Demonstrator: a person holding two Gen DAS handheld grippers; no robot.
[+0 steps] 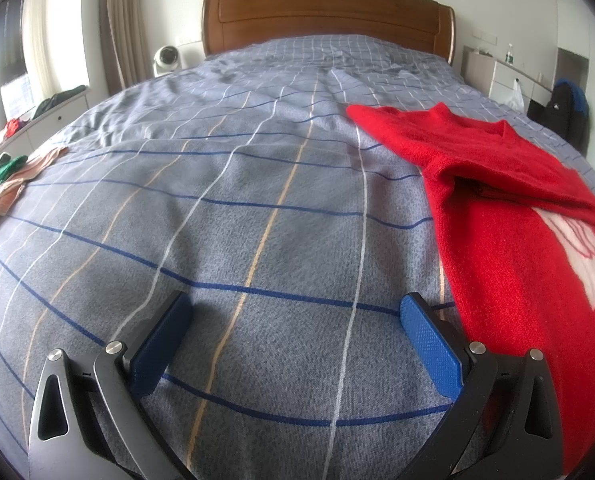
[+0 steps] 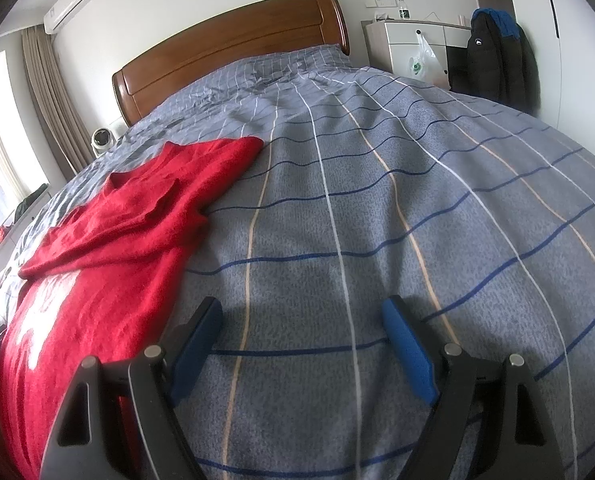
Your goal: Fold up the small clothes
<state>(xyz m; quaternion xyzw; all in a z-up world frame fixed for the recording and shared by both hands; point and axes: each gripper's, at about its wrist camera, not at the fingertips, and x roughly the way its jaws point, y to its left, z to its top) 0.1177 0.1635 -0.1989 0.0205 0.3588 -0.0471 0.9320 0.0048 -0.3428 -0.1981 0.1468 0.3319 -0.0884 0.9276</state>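
A red knit sweater point(image 1: 509, 208) with a white pattern lies on the grey checked bedspread point(image 1: 257, 200), one sleeve folded across its chest. In the left wrist view it is to the right of my left gripper point(image 1: 295, 316), which is open and empty just above the bedspread. In the right wrist view the sweater point(image 2: 109, 240) lies to the left of my right gripper point(image 2: 303, 318), which is open and empty over bare bedspread point(image 2: 417, 200). The sweater's lower hem is out of view.
A wooden headboard point(image 1: 329, 20) stands at the far end. Peach and green clothes point(image 1: 5, 188) lie at the bed's left edge. A white cabinet point(image 2: 413, 44) and a dark hanging jacket point(image 2: 493, 56) stand at the far right.
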